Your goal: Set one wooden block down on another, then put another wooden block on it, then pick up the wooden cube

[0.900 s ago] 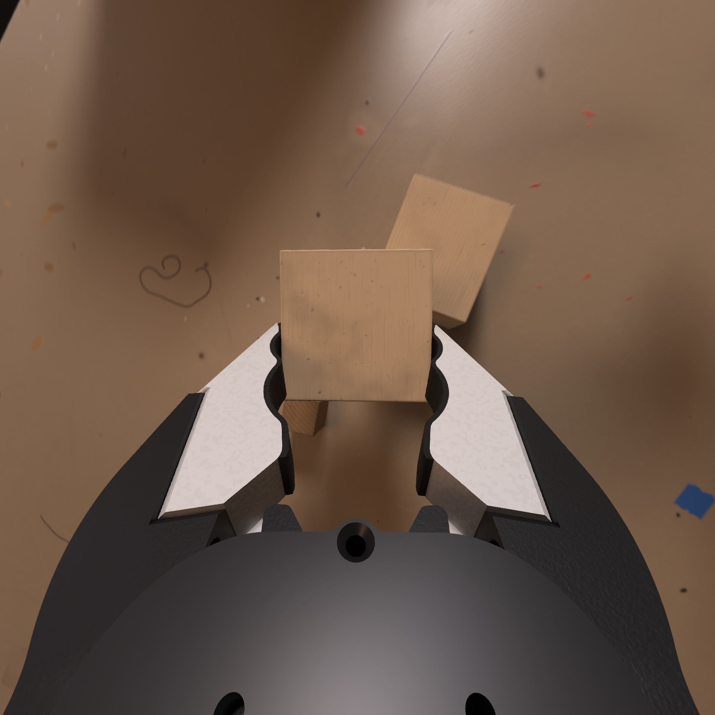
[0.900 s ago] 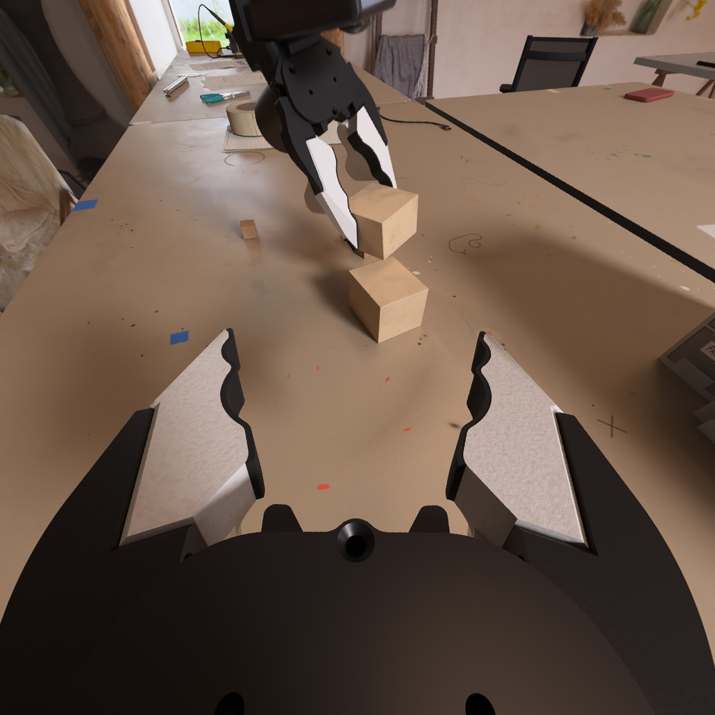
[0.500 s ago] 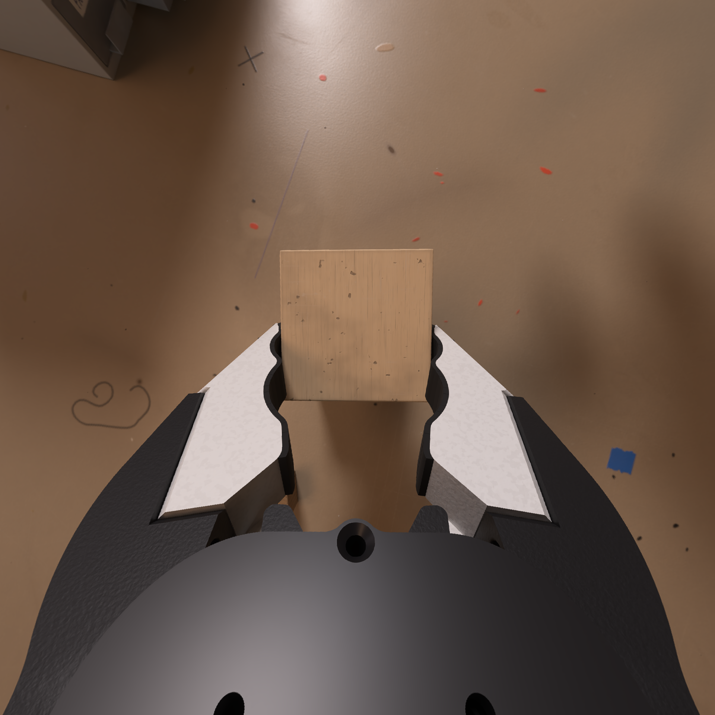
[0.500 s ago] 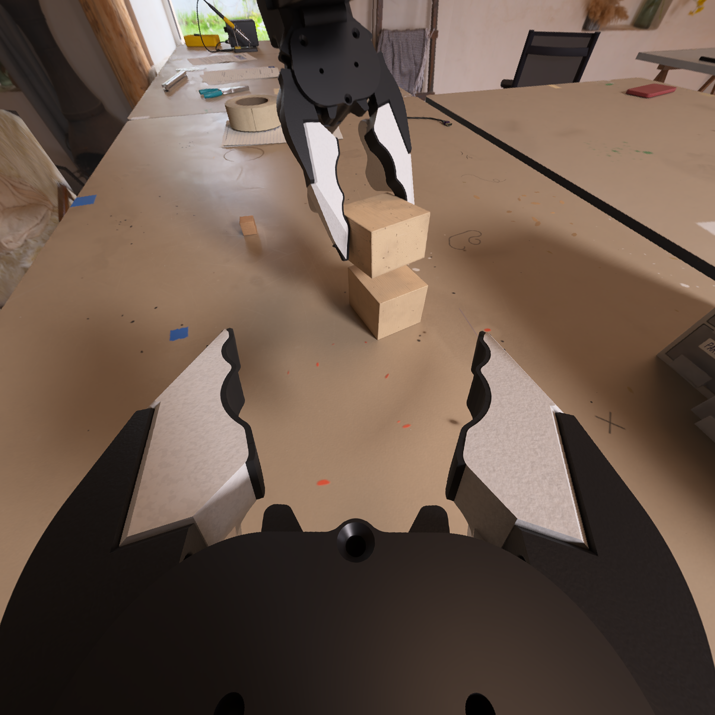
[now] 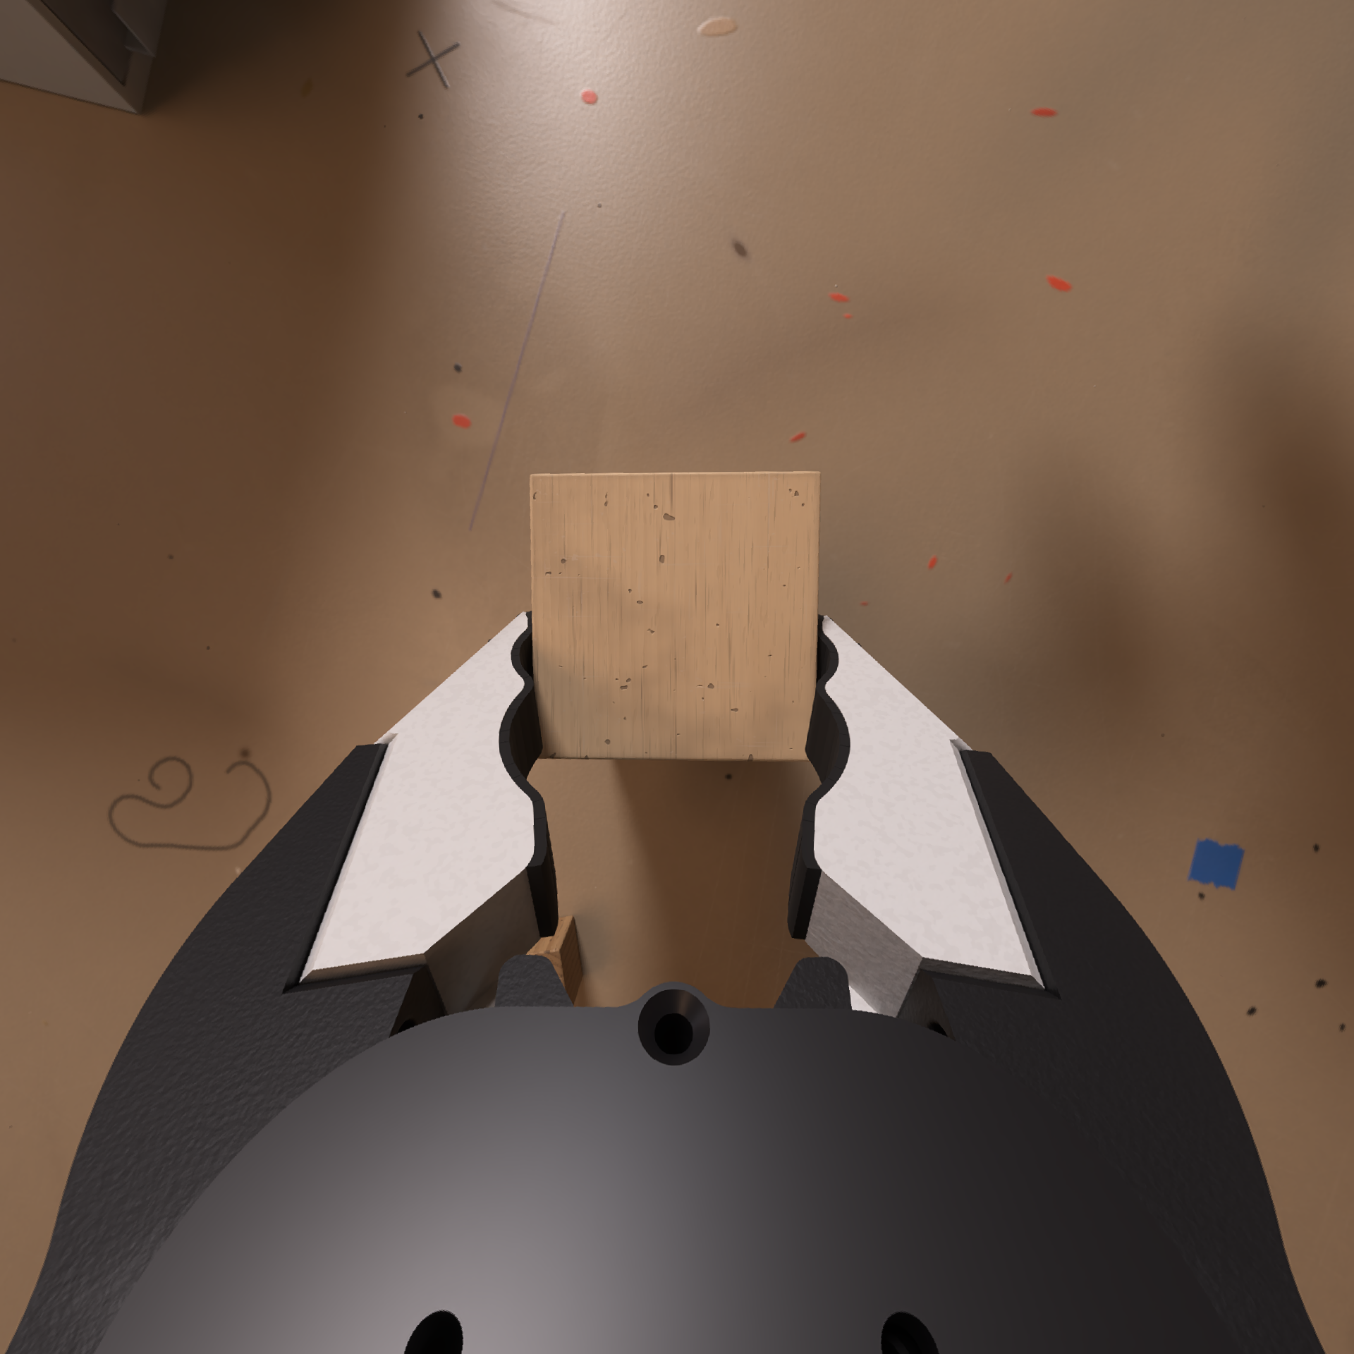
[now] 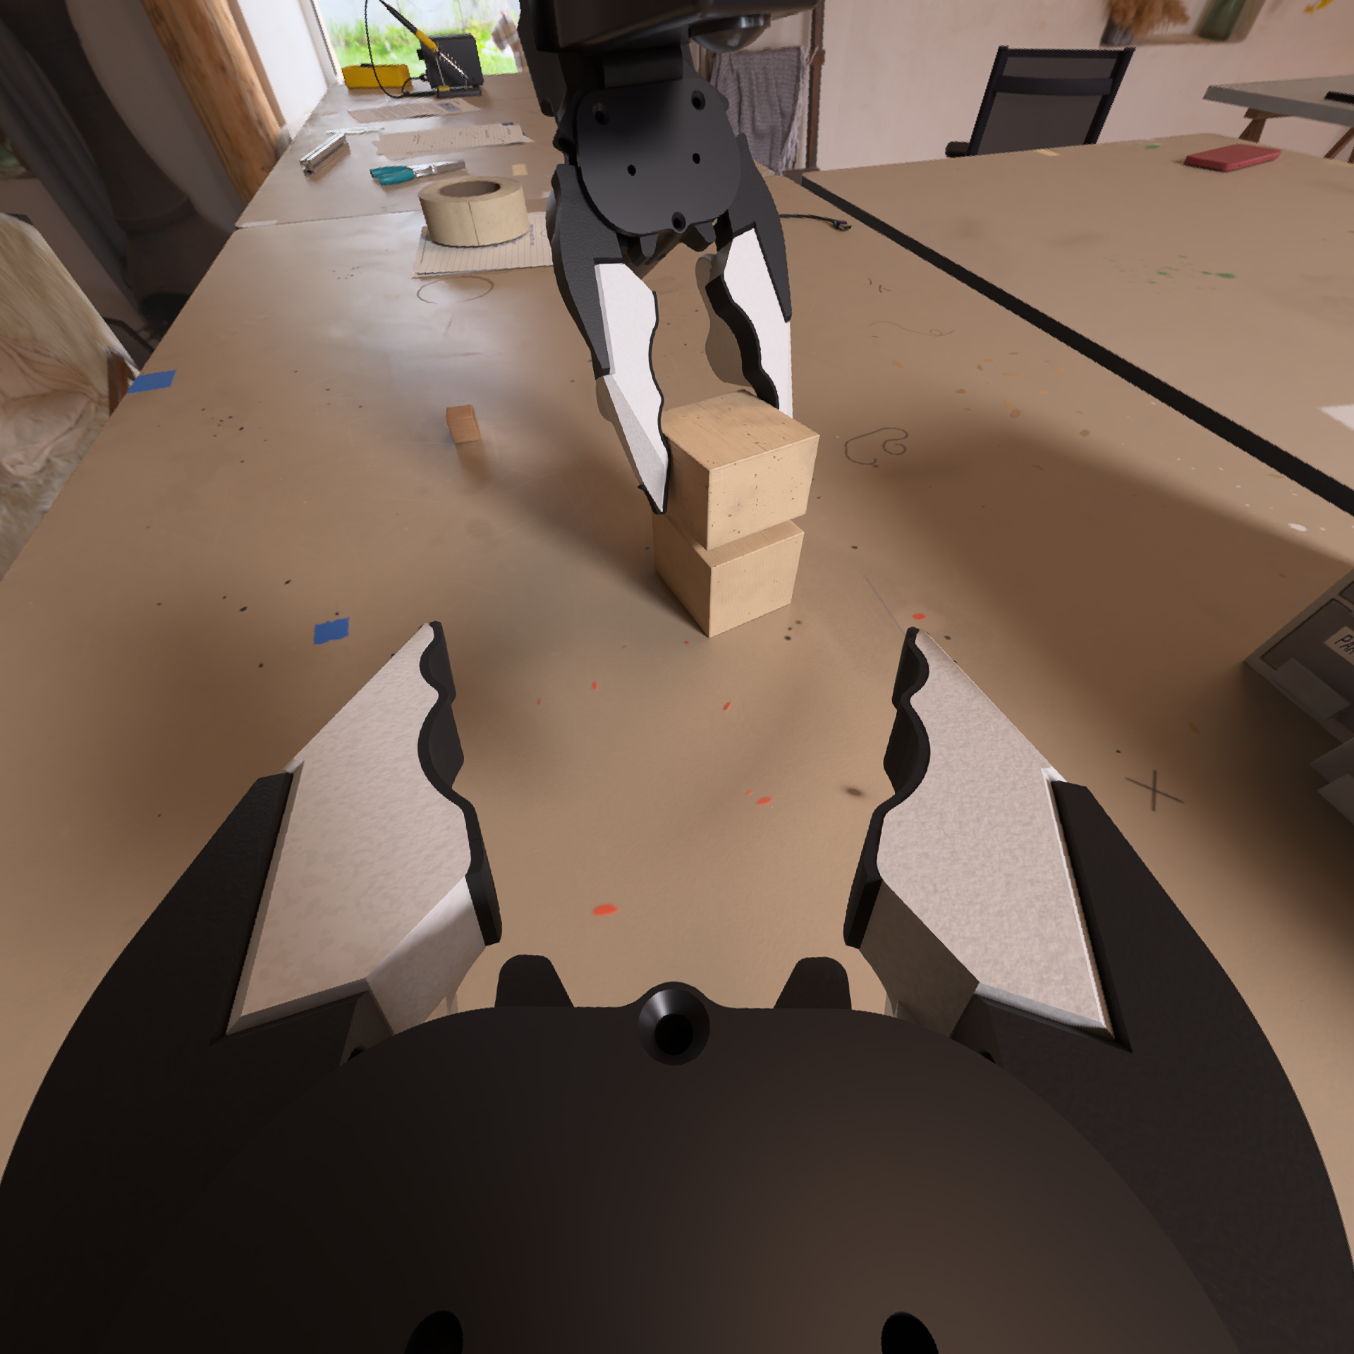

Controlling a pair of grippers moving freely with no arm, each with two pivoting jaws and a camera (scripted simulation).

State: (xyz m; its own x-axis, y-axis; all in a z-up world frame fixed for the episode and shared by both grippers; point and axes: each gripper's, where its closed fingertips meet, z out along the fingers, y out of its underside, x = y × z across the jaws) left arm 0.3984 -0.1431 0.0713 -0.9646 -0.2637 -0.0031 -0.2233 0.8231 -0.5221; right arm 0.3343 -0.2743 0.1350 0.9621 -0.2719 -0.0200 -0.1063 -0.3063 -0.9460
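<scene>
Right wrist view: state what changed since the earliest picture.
The left gripper carried its upper block over and down onto the lower block, grip unchanged, corners slightly twisted. The lower block, small block and open right gripper stayed put.

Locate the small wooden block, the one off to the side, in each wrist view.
Left wrist view: small wooden block at lower centre, a sliver showing between the left tool's fingers near their base.
Right wrist view: upper left of centre, left of the two-block stack.
Shared landmark: blue tape square.
</scene>
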